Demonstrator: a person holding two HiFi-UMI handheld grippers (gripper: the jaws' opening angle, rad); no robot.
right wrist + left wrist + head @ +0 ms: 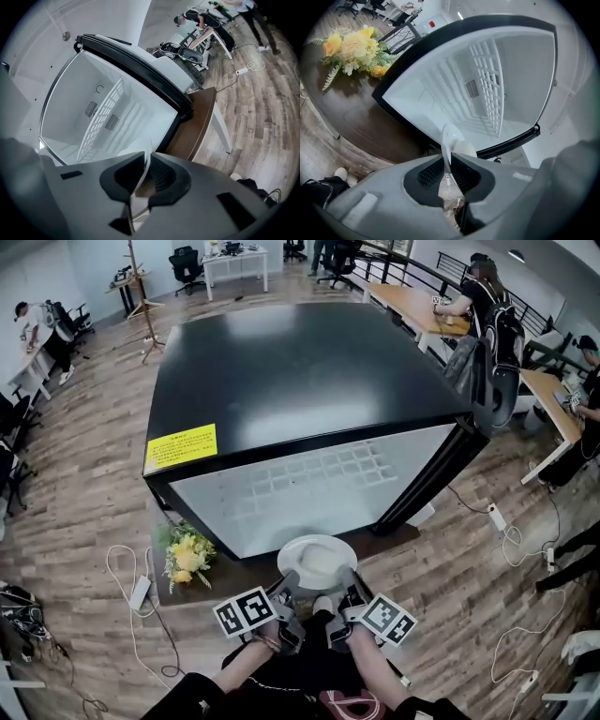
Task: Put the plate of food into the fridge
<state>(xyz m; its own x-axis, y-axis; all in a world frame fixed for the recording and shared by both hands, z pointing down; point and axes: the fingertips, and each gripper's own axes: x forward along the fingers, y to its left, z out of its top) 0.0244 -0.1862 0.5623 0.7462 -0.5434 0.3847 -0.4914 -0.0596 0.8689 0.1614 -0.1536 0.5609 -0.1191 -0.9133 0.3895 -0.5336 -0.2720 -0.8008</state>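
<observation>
left gripper (289, 587) & right gripper (348, 589) each pinch narrow on the near rim of the plate (298, 548) — it hangs just outside the open fridge (309, 381) — so hold both hands level & push straight in onto the wire shelf (319, 474).

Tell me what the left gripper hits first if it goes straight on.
The way looks free at first: the left gripper, jaws shut on the plate, points into the open fridge. Beyond the plate it would likely reach the white back wall beside the wire shelf; depth is unclear.
</observation>
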